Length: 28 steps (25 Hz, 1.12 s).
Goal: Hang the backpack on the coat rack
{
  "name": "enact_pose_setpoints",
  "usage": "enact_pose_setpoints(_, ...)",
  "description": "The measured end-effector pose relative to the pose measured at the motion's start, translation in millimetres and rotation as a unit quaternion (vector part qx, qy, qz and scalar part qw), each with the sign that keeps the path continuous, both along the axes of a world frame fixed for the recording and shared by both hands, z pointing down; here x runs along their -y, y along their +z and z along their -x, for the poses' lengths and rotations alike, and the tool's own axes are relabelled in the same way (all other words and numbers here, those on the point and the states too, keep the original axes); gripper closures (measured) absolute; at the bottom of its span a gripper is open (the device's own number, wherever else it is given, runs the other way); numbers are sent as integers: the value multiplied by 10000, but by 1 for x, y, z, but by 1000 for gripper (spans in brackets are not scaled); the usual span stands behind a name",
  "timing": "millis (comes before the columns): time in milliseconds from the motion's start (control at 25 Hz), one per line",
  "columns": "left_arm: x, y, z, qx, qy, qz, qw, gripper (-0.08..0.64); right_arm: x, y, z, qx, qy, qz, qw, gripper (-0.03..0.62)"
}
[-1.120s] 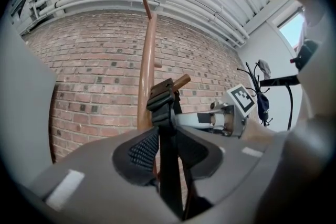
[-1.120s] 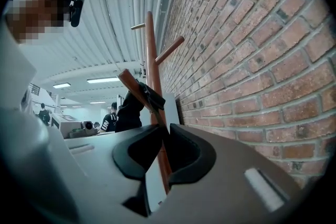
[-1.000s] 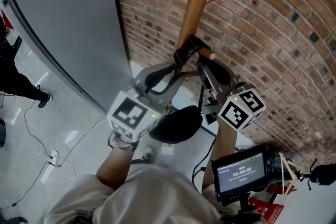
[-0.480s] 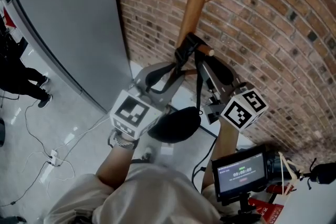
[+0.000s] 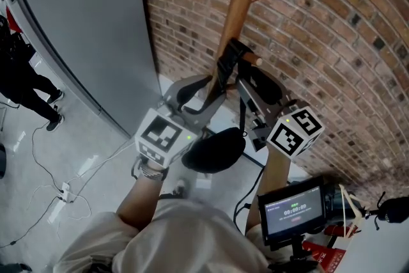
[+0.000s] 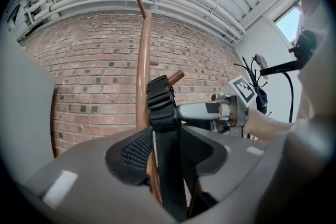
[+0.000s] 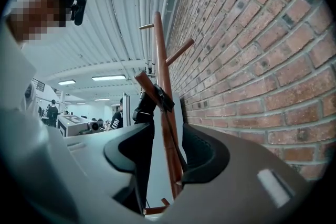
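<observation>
Where hooked over the short wooden peg (image 5: pixel 251 61) of the tall brown wooden coat rack (image 5: pixel 240 6), black webbing loop (image 5: pixel 223 68) of the black fabric backpack (image 5: pixel 214 149) bearing the load. Bag body hanging beneath, close to the pole and between the two grippers.

Left gripper (image 5: pixel 208 94), grey plastic: jaws just opened, standing wide, gripping nothing. In the left gripper view, black webbing strap (image 6: pixel 164 134) running upright between the pads (image 6: pixel 137 149). Bare wood of the pole visible in the gap beside the left-hand pad. Contact with the other pad not decidable.

Right gripper (image 5: pixel 255 83), grey plastic: jaws likewise just opened and wide, closed on nothing. In the right gripper view, rack pole framed between the pads (image 7: pixel 202 157), well beyond them. A dark length of the bag hanging just beside the left-hand jaw.

Backdrop: red brick wall (image 5: pixel 332 29) behind the rack, grey flat panel (image 5: pixel 89 22) to its left.

Markings: black-and-white square patterns on the white marker cubes (image 5: pixel 163 137). A row of digits on the small dark camera screen (image 5: pixel 293 213), too small to read with certainty. White print on a red card (image 5: pixel 327 257) at the lower edge, not legible.
</observation>
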<state>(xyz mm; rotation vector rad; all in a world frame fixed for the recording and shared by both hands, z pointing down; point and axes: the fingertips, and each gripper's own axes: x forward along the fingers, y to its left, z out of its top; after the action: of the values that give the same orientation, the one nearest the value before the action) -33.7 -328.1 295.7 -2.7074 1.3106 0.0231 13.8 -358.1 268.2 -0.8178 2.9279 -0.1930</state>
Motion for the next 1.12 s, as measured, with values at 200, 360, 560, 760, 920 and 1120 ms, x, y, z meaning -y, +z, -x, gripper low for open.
enact_pose_setpoints(200,-4,6,2,23,32,101,9999,382,-5,4,1,-92,4,-13,10000,390)
enact_pose_setpoints(360,-7,13,4,64,83,136,9999,382,-10,10,1,-206,52,13,9998,390)
enact_pose_setpoints(560,-11,24,3,91,142,242,9996,383,-15,19,-4,-213,147,133,9996,390)
enact_pose_setpoints(760,-19,31,5,65,137,342,9993,393,-23,29,-19,-89,310,322,9990,408)
enact_pose_setpoints(920,-28,36,10,30,77,403,9992,415,-33,38,-32,29,413,470,9980,445)
enact_pose_setpoints(1120,-38,42,19,-55,21,508,9987,441,-44,56,-42,-34,480,646,9967,482)
